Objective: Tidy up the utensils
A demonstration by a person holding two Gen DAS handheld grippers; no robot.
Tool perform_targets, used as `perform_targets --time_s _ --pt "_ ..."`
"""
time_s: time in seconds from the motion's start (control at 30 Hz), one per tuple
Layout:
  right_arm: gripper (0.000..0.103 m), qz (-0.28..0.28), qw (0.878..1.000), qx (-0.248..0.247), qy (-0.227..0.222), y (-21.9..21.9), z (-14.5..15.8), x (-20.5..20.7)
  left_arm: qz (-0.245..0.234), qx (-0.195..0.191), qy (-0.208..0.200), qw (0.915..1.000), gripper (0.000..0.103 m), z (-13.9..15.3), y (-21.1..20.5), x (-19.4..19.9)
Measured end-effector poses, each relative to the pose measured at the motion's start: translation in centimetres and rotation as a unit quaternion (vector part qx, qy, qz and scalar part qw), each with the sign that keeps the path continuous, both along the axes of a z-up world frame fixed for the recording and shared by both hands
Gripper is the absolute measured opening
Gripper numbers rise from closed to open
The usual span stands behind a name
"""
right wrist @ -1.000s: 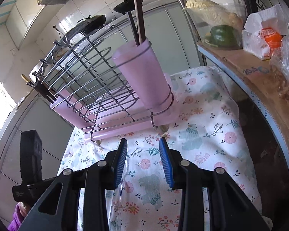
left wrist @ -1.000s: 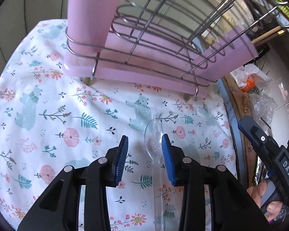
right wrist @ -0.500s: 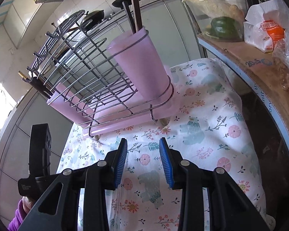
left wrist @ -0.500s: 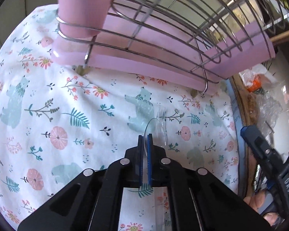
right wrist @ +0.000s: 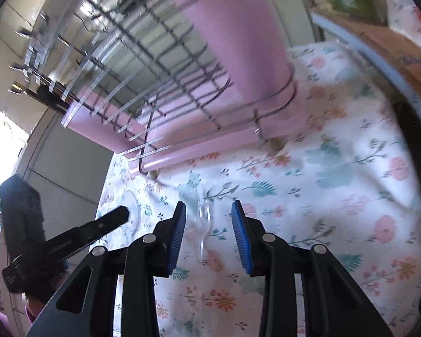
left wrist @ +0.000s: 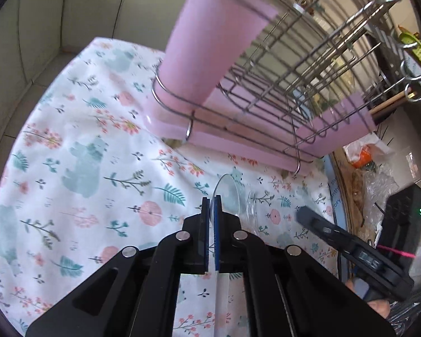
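Left gripper, at lower centre of its own view, has its blue pads pressed together on a clear plastic spoon, whose bowl stands on edge just past the fingertips, above the floral cloth. Right gripper, lower centre of the right wrist view, is spread wide with nothing between its pads but air; a second clear utensil lies on the cloth directly below that gap, its tip pointing up the frame. Which kind of utensil it is cannot be told. Beyond both tools, in the upper half of each view, stands the wire rack with its pink cup held in a metal ring. My judgement: the step in hand is carrying the spoon to that cup. Doing it well means keeping the pinch firm, since thin plastic can twist, lifting above the cup's rim, then turning the handle downward before releasing.
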State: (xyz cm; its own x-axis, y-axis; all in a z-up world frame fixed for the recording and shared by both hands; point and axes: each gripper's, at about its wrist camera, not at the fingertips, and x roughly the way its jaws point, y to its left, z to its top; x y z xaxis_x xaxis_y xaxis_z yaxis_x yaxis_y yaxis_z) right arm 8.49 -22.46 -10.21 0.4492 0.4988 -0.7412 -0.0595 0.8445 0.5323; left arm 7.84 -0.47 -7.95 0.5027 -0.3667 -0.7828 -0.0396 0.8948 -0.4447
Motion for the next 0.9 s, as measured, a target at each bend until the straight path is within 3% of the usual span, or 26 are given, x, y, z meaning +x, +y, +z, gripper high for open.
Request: perform_targets --time_s 0.2,0.47,0.73,0.9 --pt "0.034 0.014 0.999 -0.024 0.042 2.6 -1.7 2.3 0.005 -0.008 -0.01 0.9999 0.002 0.5 1.1 -0.9" --pt "0.032 0.03 0.994 -0.099 0.04 5.8 -2.7 3.8 0.009 -0.018 -0.012 0.9997 0.002 0.2 2.0 -1.2" --pt "0.024 0.045 0.991 -0.125 0.031 7.8 -2.8 3.8 0.014 -0.022 -0.012 0.9996 0.002 -0.2 2.0 -1.0" --pt "0.012 0.039 0.988 -0.147 0.018 9.4 -3.3 3.8 0.016 -0.017 -0.014 0.9996 0.002 -0.1 1.8 -1.1"
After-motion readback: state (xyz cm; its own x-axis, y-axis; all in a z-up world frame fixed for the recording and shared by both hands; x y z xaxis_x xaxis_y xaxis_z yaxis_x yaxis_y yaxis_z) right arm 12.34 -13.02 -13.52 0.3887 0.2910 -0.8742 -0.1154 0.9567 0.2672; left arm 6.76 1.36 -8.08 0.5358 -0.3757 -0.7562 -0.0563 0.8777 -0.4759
